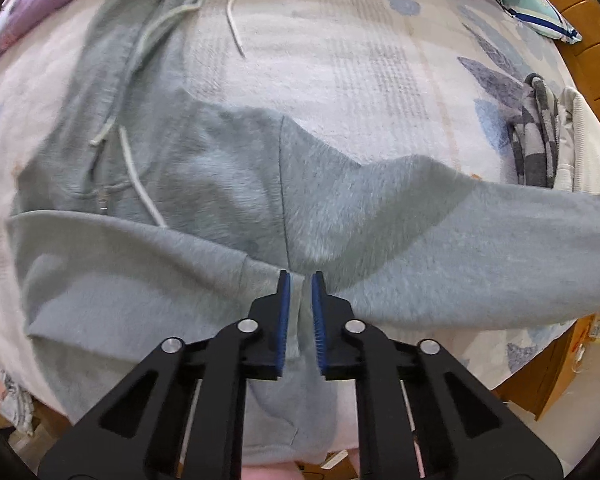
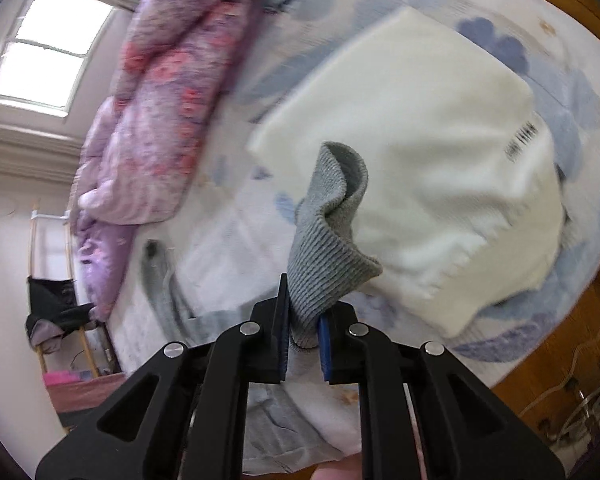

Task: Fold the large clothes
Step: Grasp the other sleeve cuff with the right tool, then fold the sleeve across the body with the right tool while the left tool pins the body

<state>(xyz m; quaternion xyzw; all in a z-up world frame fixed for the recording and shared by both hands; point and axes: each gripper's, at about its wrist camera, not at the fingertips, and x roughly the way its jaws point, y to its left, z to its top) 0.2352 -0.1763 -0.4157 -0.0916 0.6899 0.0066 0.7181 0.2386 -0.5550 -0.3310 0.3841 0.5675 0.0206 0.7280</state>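
Hoodie [image 1: 204, 184] in grey fleece lies spread on the bed sheet [image 1: 360, 80], hood end far from the left camera, hem end hanging toward it. One hoodie, two white drawstrings [image 1: 140, 184] trailing across its chest, and one sleeve [image 1: 460, 240] stretched off to the right edge of the left view.

Two grippers are in play. The left gripper [image 1: 301, 280] has its blue pads nearly together with a thin fold of hoodie fabric running up between them (whether the pads actually bite the cloth is hard to tell, since a narrow slit shows between the tips). The right gripper [image 2: 303, 320] pinches one ribbed grey cuff [image 2: 328, 248], which stands up crumpled above the fingers; the pads press the knit from both sides.

Beyond the cuff, one folded white sweater [image 2: 420, 184] lies on the sheet. In the left view, one checked grey garment [image 1: 536, 140] sits near the bed's right edge. One purple floral quilt [image 2: 160, 112] is bunched along the far side of the bed, and one window [image 2: 48, 48] shows bright behind it.
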